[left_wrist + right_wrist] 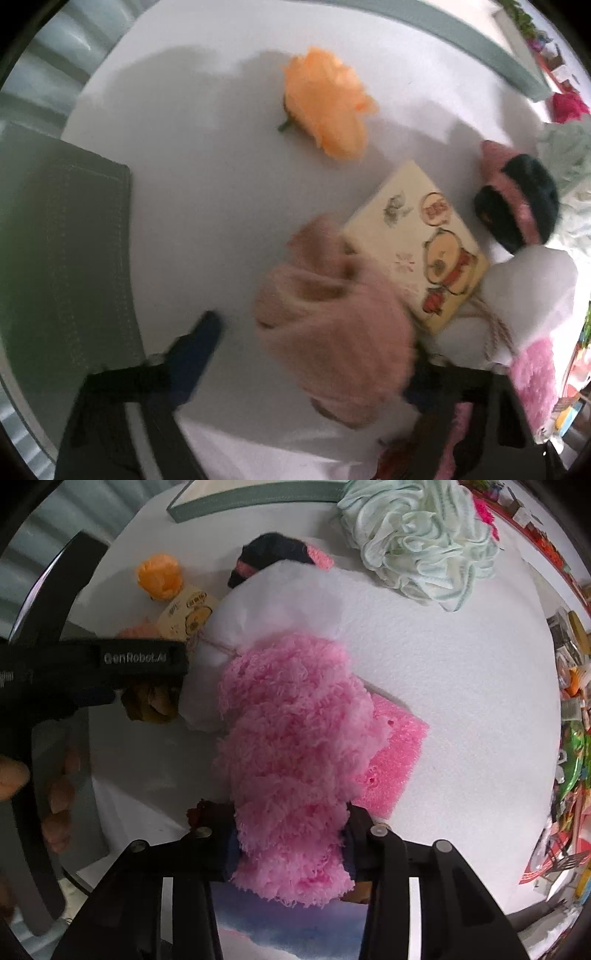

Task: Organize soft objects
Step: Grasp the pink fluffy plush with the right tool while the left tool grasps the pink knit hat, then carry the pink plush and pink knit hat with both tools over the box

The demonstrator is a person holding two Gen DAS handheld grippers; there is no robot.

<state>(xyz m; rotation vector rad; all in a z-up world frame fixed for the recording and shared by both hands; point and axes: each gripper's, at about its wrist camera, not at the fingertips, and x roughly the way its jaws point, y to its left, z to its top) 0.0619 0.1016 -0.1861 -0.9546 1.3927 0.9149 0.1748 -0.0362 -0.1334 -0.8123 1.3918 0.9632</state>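
Beige knit [332, 310] between hand-held gripper [317, 354] fingers

Fluffy pink sock [291, 760], orange flower [325, 103], pale-green cloth [417, 539].

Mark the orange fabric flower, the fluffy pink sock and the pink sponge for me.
orange fabric flower [325, 103], left wrist view, middle of the petals.
fluffy pink sock [291, 746], right wrist view, middle of its fuzzy body.
pink sponge [395, 753], right wrist view, exposed flat face beside the sock.
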